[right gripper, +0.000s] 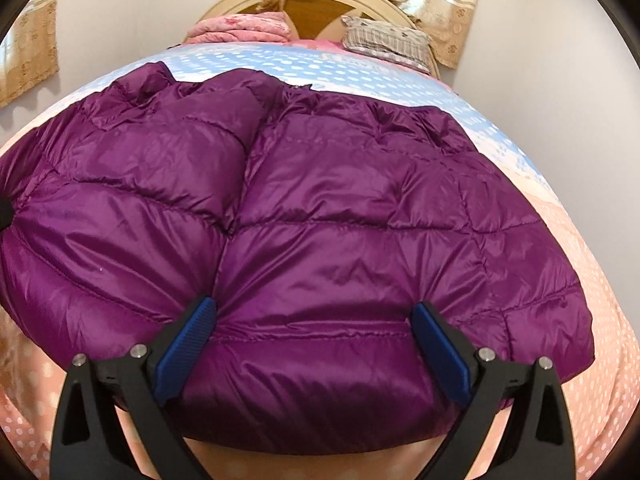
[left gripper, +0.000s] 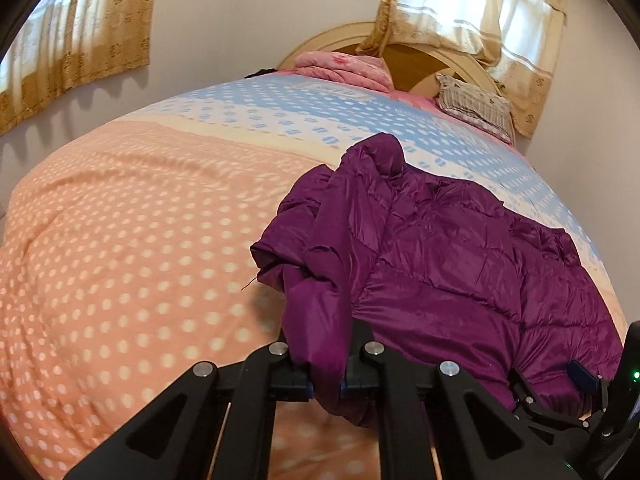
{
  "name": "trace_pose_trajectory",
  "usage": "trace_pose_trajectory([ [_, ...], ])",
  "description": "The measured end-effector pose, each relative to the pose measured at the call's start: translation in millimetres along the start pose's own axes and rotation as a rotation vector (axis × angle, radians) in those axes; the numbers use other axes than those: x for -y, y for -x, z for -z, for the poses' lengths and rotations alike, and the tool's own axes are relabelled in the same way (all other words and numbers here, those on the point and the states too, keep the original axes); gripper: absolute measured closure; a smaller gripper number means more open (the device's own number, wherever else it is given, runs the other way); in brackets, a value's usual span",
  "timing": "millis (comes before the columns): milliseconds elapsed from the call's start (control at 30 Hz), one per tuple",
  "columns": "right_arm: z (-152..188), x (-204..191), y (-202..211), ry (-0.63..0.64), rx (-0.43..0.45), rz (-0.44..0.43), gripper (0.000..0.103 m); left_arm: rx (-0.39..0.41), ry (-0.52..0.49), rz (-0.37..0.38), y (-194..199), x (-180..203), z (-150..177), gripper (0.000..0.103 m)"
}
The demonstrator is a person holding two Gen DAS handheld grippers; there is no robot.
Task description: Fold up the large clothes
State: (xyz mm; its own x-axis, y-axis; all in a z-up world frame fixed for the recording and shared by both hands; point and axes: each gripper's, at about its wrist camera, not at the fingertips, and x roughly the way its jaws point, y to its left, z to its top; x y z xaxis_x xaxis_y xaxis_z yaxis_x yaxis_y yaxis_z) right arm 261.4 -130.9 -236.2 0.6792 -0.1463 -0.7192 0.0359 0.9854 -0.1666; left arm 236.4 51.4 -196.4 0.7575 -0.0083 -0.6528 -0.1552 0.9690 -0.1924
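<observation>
The left gripper [left gripper: 324,376] pinches a fold of the purple jacket [right gripper: 320,220] on the bed [left gripper: 120,240]; the right gripper [right gripper: 314,320] stands wide open over its hem

Purple quilted puffer jacket [right gripper: 320,208], shiny fabric, lying spread flat with stitched seams running across it. Hem edge sits between the right fingers [right gripper: 440,344], which stand wide on either side of it, pads not pressing. Left-side edge of the jacket [left gripper: 320,320] is bunched into a thick fold and pinched tight between the left fingers [left gripper: 294,380], lifted slightly, rest draping away beyond the fingertips.
</observation>
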Motion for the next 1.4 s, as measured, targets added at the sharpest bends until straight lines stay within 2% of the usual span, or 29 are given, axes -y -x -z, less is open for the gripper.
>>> trace_pose_trajectory([
  [133, -7.0, 16.7, 14.5, -0.023, 0.016, -0.115, 0.005, 0.038, -0.018, -0.008, 14.4, -2.5, -14.5, 0.096],
  [233, -9.6, 61.4, 41.5, -0.071, 0.093, -0.106, 0.005, 0.119, -0.095, -0.004, 38.4, 19.9, -26.4, 0.097],
  [333, -5.9, 128.6, 56.6, -0.157, 0.128, -0.039, 0.003, 0.202, -0.182, 0.023, 63.3, 57.5, -34.8, 0.097],
  [467, 12.6, 221.6, 51.7, -0.247, 0.093, 0.103, 0.003, 0.283, -0.320, 0.085, 85.5, 127.4, -40.0, 0.097],
  [533, 31.7, 273.2, 49.5, -0.318, 0.070, 0.182, 0.003, 0.308, -0.398, 0.113, 90.2, 163.6, -36.6, 0.097],
  [633, 56.3, 325.9, 50.9, -0.407, 0.046, 0.248, 0.003, 0.316, -0.537, 0.175, 86.9, 225.9, -20.5, 0.097],
  [733, 77.0, 356.6, 53.5, -0.469, 0.025, 0.277, 0.003, 0.298, -0.687, 0.228, 80.1, 280.9, 14.9, 0.097],
  [867, 99.0, 372.5, 47.9, -0.513, -0.004, 0.265, 0.003, 0.246, -0.883, 0.282, 64.0, 325.5, 72.0, 0.097],
  [967, 106.9, 369.2, 43.7, -0.522, -0.017, 0.245, 0.003, 0.182, -0.984, 0.280, 45.0, 334.6, 108.2, 0.097],
  [1067, 111.4, 369.9, 38.4, -0.527, -0.025, 0.225, 0.003, 0.217, -1.042, 0.248, 40.9, 334.6, 126.0, 0.094],
  [1133, 111.5, 367.9, 34.5, -0.525, -0.028, 0.217, 0.003, 0.225, -1.042, 0.253, 43.3, 333.1, 124.6, 0.093],
  [1200, 112.7, 360.6, 35.1, -0.521, -0.026, 0.214, 0.003, 0.228, -1.052, 0.249, 50.1, 334.4, 126.6, 0.087],
  [1233, 112.6, 358.6, 36.5, -0.518, -0.025, 0.215, 0.003, 0.235, -1.067, 0.234, 56.3, 335.2, 128.0, 0.079],
  [1300, 113.1, 356.1, 37.9, -0.514, -0.022, 0.218, 0.003, 0.276, -1.078, 0.255, 71.0, 343.1, 136.6, 0.064],
  [1333, 112.7, 355.7, 38.6, -0.512, -0.020, 0.221, 0.003, 0.307, -1.084, 0.274, 83.1, 341.4, 139.2, 0.048],
  [1367, 112.0, 356.7, 37.3, -0.509, -0.019, 0.223, 0.003, 0.346, -1.095, 0.295, 97.7, 339.3, 140.4, 0.027],
  [1400, 111.3, 356.3, 38.3, -0.507, -0.019, 0.226, 0.003, 0.368, -1.101, 0.308, 108.6, 337.4, 142.0, 0.019],
])
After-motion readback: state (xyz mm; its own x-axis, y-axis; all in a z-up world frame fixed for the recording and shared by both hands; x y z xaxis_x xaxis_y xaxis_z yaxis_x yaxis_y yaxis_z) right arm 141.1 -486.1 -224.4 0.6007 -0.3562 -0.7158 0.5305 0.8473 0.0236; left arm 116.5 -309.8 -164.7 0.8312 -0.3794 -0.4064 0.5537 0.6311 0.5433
